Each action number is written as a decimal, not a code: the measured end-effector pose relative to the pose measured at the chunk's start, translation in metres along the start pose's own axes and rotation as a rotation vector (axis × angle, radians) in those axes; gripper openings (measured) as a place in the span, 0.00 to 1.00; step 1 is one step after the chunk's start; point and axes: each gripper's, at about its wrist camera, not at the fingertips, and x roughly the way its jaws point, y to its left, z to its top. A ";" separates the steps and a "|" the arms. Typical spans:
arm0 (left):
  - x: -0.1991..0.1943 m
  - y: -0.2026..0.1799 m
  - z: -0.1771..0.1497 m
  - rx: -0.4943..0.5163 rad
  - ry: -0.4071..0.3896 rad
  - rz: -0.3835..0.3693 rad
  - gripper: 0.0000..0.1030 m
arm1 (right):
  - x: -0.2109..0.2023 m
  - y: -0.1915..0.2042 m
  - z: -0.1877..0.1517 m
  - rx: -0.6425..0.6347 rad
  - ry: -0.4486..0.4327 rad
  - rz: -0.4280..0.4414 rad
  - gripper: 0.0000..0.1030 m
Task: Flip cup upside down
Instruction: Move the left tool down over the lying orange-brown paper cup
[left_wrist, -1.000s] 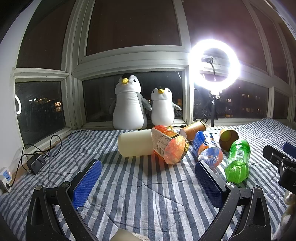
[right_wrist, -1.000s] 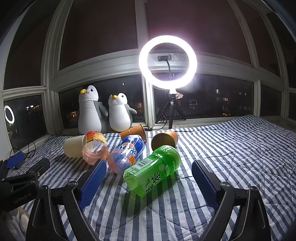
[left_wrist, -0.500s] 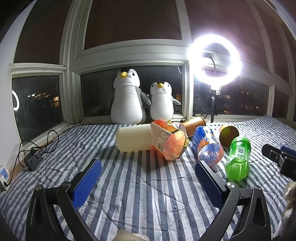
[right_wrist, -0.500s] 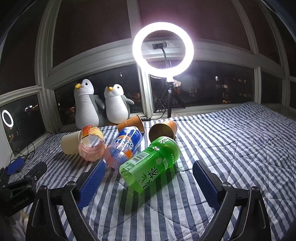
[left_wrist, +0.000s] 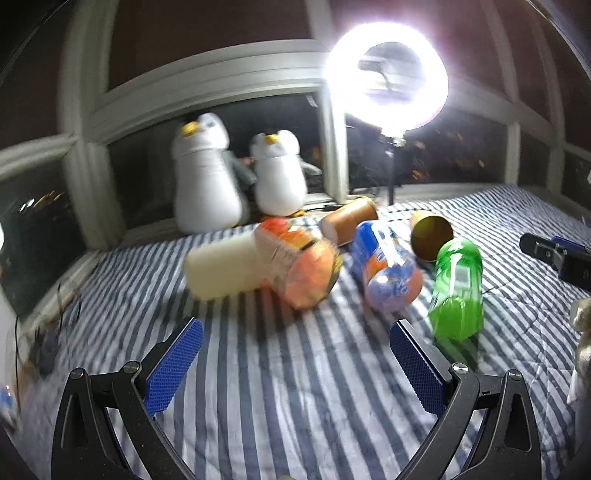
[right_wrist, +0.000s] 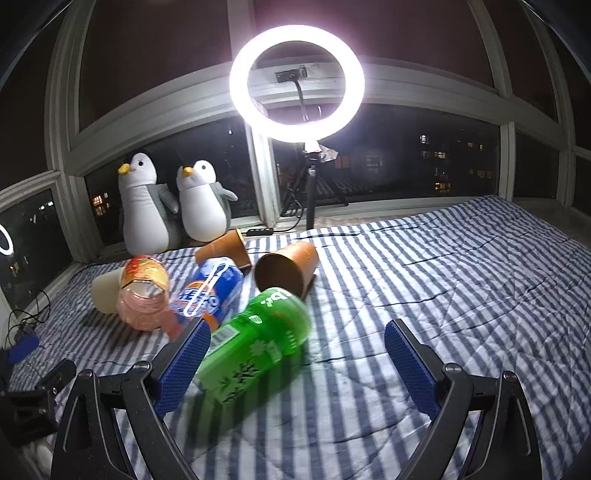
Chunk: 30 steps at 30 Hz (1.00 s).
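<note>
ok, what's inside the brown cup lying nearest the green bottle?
The brown cup lies on its side, mouth toward the camera. The visible inside looks empty and dark; the green bottle covers its lower rim.

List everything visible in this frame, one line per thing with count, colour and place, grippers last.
Paper cups: two, brown, lying on their sides at the back of the pile.
Pale cup: one, cream, on its side at the left end.
Orange bottle: one, lying beside the pale cup.
Blue bottle: one, blue and orange, lying mid-pile.
Green bottle: one, lying nearest the right gripper.
Penguin toys: two, white and grey, by the window.
Ring light: one, white, lit, on a tripod.
Bedspread: one, blue-and-white striped, under everything.
Left gripper: black, blue pads, open.
Right gripper: same, open.
</note>
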 end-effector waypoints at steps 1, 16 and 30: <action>0.005 -0.002 0.013 0.026 0.008 -0.015 0.99 | 0.000 -0.004 0.001 0.004 -0.002 -0.004 0.90; 0.177 -0.044 0.168 0.237 0.332 -0.228 0.99 | -0.007 -0.037 0.008 0.080 -0.002 -0.027 0.90; 0.323 -0.081 0.170 0.266 0.610 -0.298 0.99 | -0.010 -0.038 0.023 0.058 0.000 -0.024 0.90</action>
